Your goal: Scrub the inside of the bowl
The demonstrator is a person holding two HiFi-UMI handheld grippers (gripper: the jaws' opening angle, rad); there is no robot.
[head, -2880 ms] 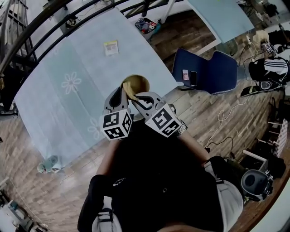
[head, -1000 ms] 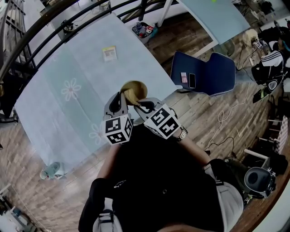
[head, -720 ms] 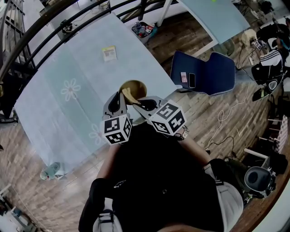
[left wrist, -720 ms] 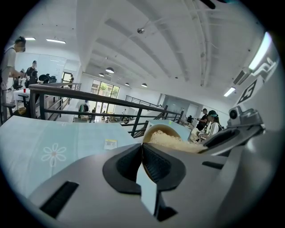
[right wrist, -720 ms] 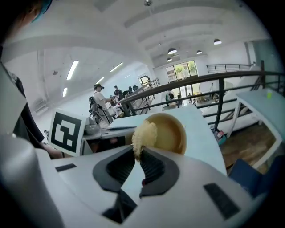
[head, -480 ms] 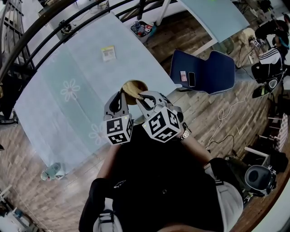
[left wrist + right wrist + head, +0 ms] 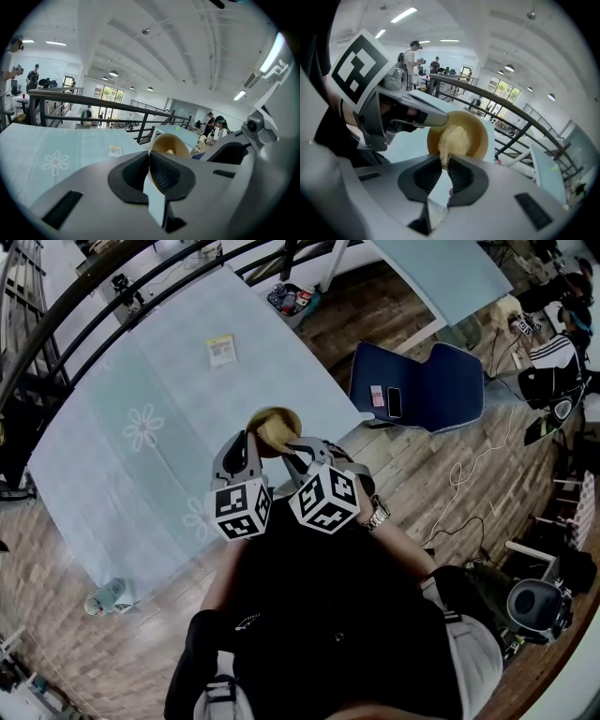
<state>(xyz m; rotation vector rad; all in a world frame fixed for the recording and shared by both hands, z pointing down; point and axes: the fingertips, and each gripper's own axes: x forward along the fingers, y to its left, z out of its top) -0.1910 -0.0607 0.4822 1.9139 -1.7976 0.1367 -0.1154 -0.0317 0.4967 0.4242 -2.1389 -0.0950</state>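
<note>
Both grippers were working at the near corner of the bench (image 7: 141,362). Left gripper (image 7: 149,157): jaws almost together, pinching the rim of the bowl (image 7: 171,143). Bowl was tipped up on edge with its mouth facing back toward the person, right above the bench's front corner; couldn't tell if its base touched the cloth. Right gripper (image 7: 445,164): jaws clamped on the lower end of a pale scrub pad (image 7: 452,140), with the rest of the pad reaching into the bowl and lying against the inner wall.

What changed vs approx a sec before:
- Left gripper and bowl were in the same spot w/ the same rim grip.
- Right gripper had rolled. Its marker cube (image 7: 323,501) showed a different face and sat closer to the left one.
- Pad had been at the bowl's left side w/ bare inside showing. In the head view it now covered most of the inside.

Meaning, as I judged it: scrub was under way, mid-stroke, w/ the wrist roll sweeping the pad round the inner wall. Prob not finished, and cleanliness wasn't readable. Next stroke would need the pad kept pressed in. The risk was that the thin rim pinch slips if the pad pushed hard.

Paper slip (image 7: 221,351) on the bench and the chair (image 7: 422,385) beside it hadn't moved.
</note>
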